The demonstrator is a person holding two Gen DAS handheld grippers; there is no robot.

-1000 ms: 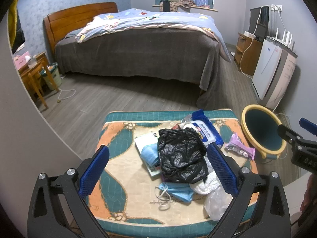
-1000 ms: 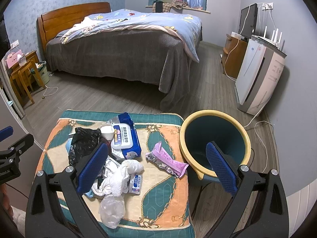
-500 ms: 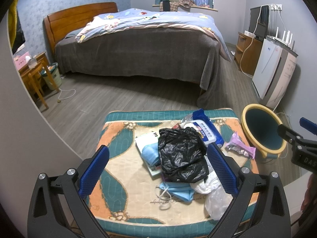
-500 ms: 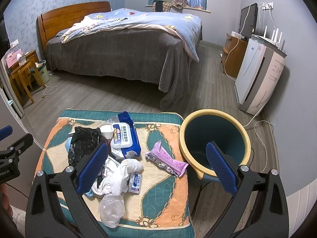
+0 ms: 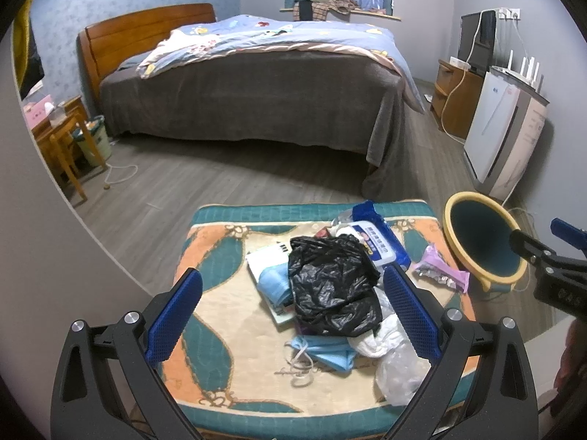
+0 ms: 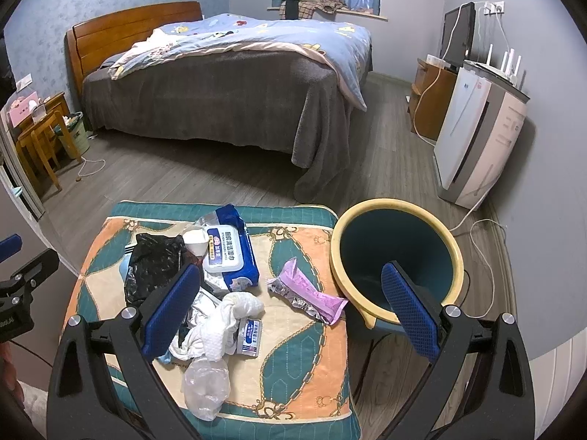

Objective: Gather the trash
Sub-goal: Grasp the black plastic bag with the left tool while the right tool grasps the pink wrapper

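we are hovering both hand-held grippers, left (image 5: 291,315) and right (image 6: 290,311), wide and empty over the trash pile (image 5: 334,286) on the worktop (image 6: 293,366); bin (image 6: 396,256) beside. risk: slippery black bag (image 5: 330,286) dragging neighbours off.

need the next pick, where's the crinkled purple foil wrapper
In the right wrist view the purple foil wrapper lies on the patterned cushion, between the blue wipes pack and yellow-rimmed bin.
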